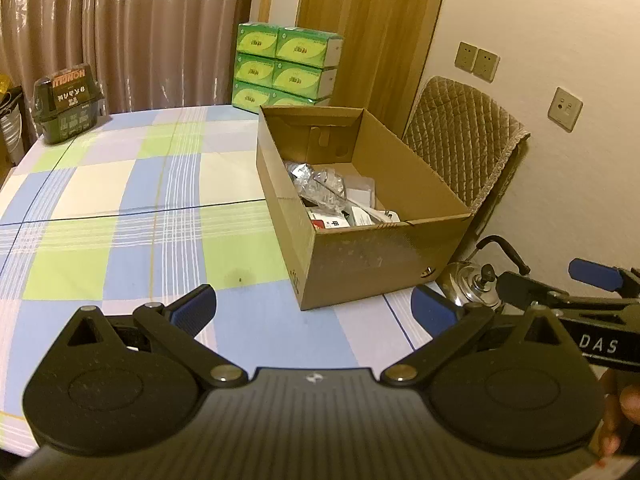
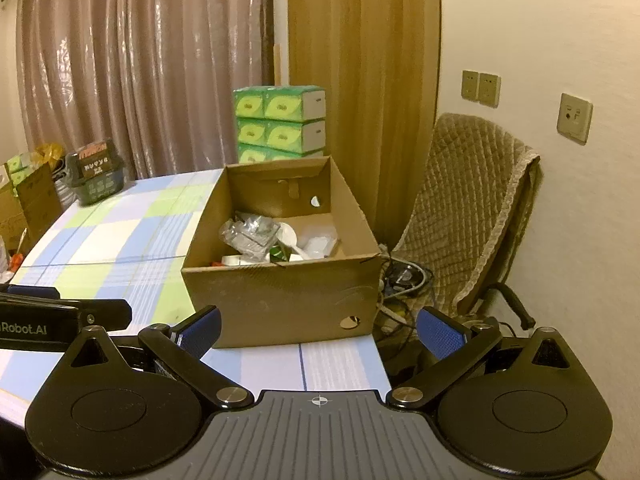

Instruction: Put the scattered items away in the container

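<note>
From the left wrist: the left gripper gapes empty over the checked tablecloth; the cardboard box sits at the table's right edge, holding crinkly wrappers, likely light, soft, best pinched by a fold; open cloth lies left.

From the right wrist: the right gripper is spread empty before the box; the table edge drops off just right.

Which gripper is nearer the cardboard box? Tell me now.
Right, narrowly: the right gripper faces the cardboard box front wall squarely; the left gripper points at its near corner from the left.
</note>
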Demonstrator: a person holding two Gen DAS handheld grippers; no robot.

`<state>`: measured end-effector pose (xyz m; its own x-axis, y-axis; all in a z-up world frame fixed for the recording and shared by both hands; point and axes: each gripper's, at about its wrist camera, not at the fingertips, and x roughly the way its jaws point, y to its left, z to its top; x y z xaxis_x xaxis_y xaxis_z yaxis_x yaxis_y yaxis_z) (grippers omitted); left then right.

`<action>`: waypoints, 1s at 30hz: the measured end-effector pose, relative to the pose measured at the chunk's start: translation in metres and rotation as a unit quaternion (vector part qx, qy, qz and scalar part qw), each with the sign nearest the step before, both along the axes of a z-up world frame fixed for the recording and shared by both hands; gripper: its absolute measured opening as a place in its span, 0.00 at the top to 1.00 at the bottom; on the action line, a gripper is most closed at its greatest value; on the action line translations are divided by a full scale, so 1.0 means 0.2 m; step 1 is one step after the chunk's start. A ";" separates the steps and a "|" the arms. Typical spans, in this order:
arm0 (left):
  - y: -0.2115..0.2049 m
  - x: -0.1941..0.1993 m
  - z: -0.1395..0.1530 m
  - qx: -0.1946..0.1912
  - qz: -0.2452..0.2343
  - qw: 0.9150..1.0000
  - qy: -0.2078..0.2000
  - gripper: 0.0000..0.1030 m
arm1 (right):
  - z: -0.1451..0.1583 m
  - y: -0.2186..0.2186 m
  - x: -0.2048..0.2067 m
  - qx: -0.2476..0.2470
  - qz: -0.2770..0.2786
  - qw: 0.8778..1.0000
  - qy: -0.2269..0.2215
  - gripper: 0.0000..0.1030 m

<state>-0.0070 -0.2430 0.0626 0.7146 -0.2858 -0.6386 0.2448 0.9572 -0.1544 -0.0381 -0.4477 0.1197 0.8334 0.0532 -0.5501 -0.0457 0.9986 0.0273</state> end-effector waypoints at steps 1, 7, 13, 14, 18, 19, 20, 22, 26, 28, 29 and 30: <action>0.00 0.00 0.00 0.000 0.000 1.000 0.000 0.01 | 0.00 0.00 0.00 0.000 0.000 1.000 0.000 0.02; 0.00 0.01 -0.01 0.004 0.001 1.000 -0.002 0.01 | -0.01 0.01 0.01 0.000 0.000 1.000 0.004 0.02; -0.01 0.01 -0.02 0.004 0.001 1.000 0.000 0.01 | -0.02 0.01 0.02 0.000 0.000 1.000 0.006 0.02; -0.01 0.01 -0.02 0.004 0.002 1.000 0.001 0.01 | -0.02 0.01 0.02 0.000 0.000 1.000 0.006 0.02; -0.01 0.01 -0.02 0.006 0.004 1.000 0.005 0.01 | -0.02 0.00 0.02 0.002 -0.001 1.000 0.006 0.02; -0.01 0.01 -0.02 0.006 0.004 1.000 0.005 0.01 | -0.02 0.00 0.02 0.001 -0.001 1.000 0.006 0.02; -0.01 0.01 -0.02 0.006 0.003 1.000 0.005 0.01 | -0.03 0.00 0.02 0.001 -0.001 1.000 0.007 0.02; -0.02 0.02 -0.02 0.008 0.002 1.000 0.004 0.01 | -0.02 0.00 0.02 0.002 -0.001 1.000 0.007 0.02; -0.03 0.02 -0.03 0.009 -0.001 1.000 0.003 0.01 | -0.03 -0.01 0.02 0.002 -0.002 1.000 0.008 0.02; -0.03 0.02 -0.03 0.010 -0.001 1.000 0.004 0.01 | -0.03 -0.01 0.02 0.002 -0.002 1.000 0.008 0.02; -0.03 0.02 -0.03 0.010 -0.001 1.000 0.004 0.01 | -0.03 -0.01 0.02 0.002 -0.001 1.000 0.008 0.02; -0.03 0.02 -0.03 0.010 -0.001 1.000 0.004 0.01 | -0.03 -0.01 0.02 0.002 -0.001 1.000 0.008 0.02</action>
<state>-0.0033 -0.2499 0.0562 0.7087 -0.2751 -0.6496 0.2463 0.9594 -0.1376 -0.0340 -0.4496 0.1133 0.8243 0.0530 -0.5636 -0.0425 0.9986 0.0319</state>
